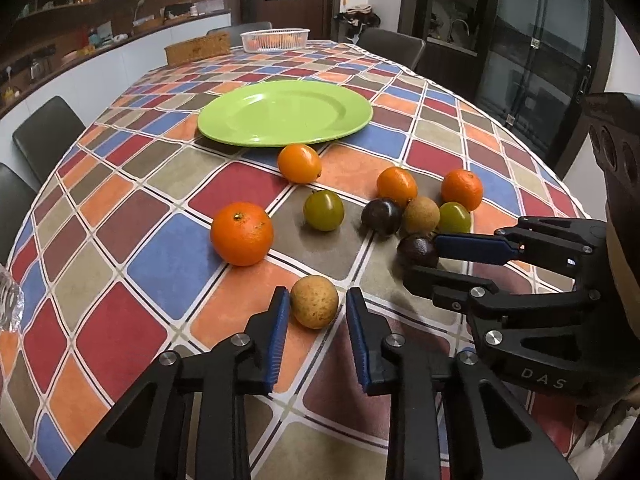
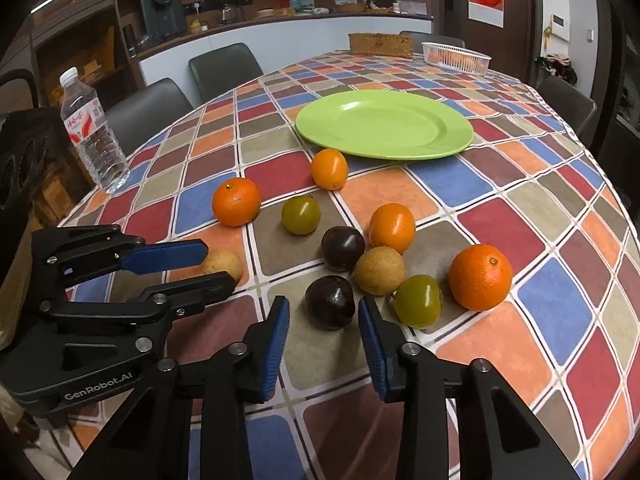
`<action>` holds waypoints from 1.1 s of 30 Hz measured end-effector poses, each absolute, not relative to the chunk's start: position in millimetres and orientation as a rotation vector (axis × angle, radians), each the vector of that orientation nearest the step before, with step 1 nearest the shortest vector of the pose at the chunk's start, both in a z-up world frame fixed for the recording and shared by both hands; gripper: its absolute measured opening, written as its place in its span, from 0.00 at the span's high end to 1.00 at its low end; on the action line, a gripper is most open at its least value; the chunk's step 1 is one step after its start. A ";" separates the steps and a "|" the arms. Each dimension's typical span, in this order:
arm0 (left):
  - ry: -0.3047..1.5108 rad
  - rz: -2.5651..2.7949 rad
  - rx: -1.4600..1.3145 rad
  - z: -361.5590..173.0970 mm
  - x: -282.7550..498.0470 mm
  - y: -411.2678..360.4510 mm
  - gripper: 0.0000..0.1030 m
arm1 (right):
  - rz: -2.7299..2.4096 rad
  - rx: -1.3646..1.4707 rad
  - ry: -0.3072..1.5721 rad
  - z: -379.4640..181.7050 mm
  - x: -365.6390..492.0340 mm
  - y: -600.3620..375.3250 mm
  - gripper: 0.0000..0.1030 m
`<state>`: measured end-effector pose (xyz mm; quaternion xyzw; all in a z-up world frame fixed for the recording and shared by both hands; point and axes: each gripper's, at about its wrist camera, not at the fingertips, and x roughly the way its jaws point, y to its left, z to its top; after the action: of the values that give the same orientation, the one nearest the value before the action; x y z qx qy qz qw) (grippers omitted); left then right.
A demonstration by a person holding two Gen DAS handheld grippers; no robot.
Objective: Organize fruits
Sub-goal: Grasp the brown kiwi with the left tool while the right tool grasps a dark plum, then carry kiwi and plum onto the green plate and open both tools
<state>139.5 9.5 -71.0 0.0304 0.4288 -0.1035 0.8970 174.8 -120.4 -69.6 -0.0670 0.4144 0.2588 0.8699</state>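
- Tan fruit [image 1: 314, 306] between the spread fingers of left gripper [image 1: 318, 308], untouched (gaps both sides), toward the table's near edge.
- Dark plum [image 2: 330, 301] between right gripper [image 2: 324, 312] fingers, likewise wide.
- Beyond, mid-table: green plate [image 1: 285, 113], bare.

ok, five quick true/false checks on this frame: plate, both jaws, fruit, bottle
1. The green plate has fruit on it. False: it is bare; all the fruit lies on the tablecloth.
2. The left gripper has its jaws open around a tan fruit. True.
3. The right gripper is shut on an orange. False: its jaws are open either side of a dark purple fruit.
4. A water bottle stands upright near the table edge. True.
5. Two green fruits lie on the table. True.
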 end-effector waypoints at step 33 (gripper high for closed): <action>0.706 -0.112 0.126 5.1 192.1 -3.7 0.75 | 0.591 -0.079 0.758 -8.0 236.1 -136.1 0.75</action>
<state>192.1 -3.7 5.1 0.0617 0.3451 -0.0548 0.9349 236.1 -136.1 -8.0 -0.0382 0.3643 0.2840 0.8861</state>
